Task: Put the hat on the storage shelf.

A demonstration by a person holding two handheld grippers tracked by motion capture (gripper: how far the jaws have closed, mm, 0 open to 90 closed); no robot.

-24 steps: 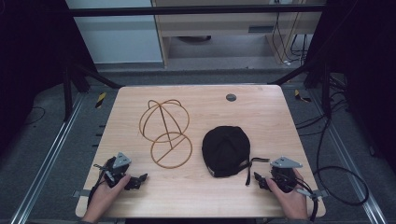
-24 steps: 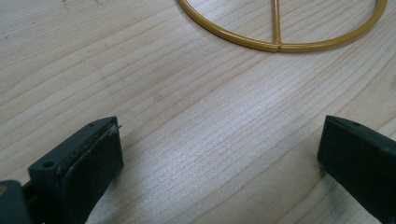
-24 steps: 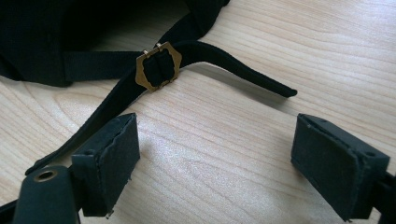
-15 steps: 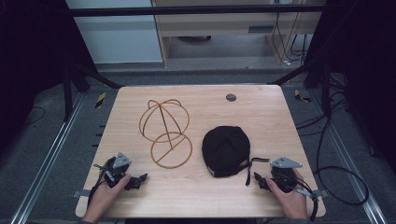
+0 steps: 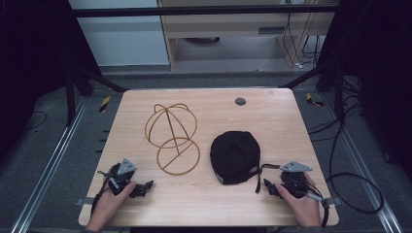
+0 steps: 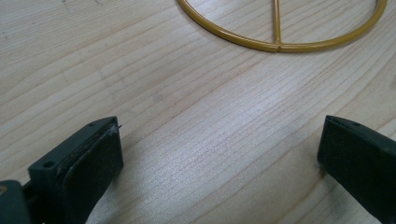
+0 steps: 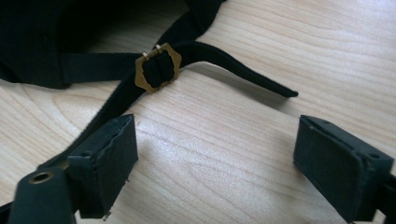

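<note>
A black cap (image 5: 235, 155) lies on the wooden table (image 5: 272, 116), right of centre, its strap (image 5: 260, 171) trailing toward the front. In the right gripper view the strap (image 7: 233, 63) and its brass buckle (image 7: 158, 67) lie just ahead of the jaws. A yellow wire hat stand (image 5: 172, 136) rests left of the cap; its base ring (image 6: 280, 44) shows in the left gripper view. My left gripper (image 5: 145, 187) rests at the front left, open over bare wood. My right gripper (image 5: 266, 187) sits at the front right, open, nothing between its pads (image 7: 112, 163).
A small dark round disc (image 5: 240, 101) sits near the table's far edge. Metal rails run along both sides of the table, and cables lie on the floor at the right (image 5: 350, 184). A shelf unit stands behind the table.
</note>
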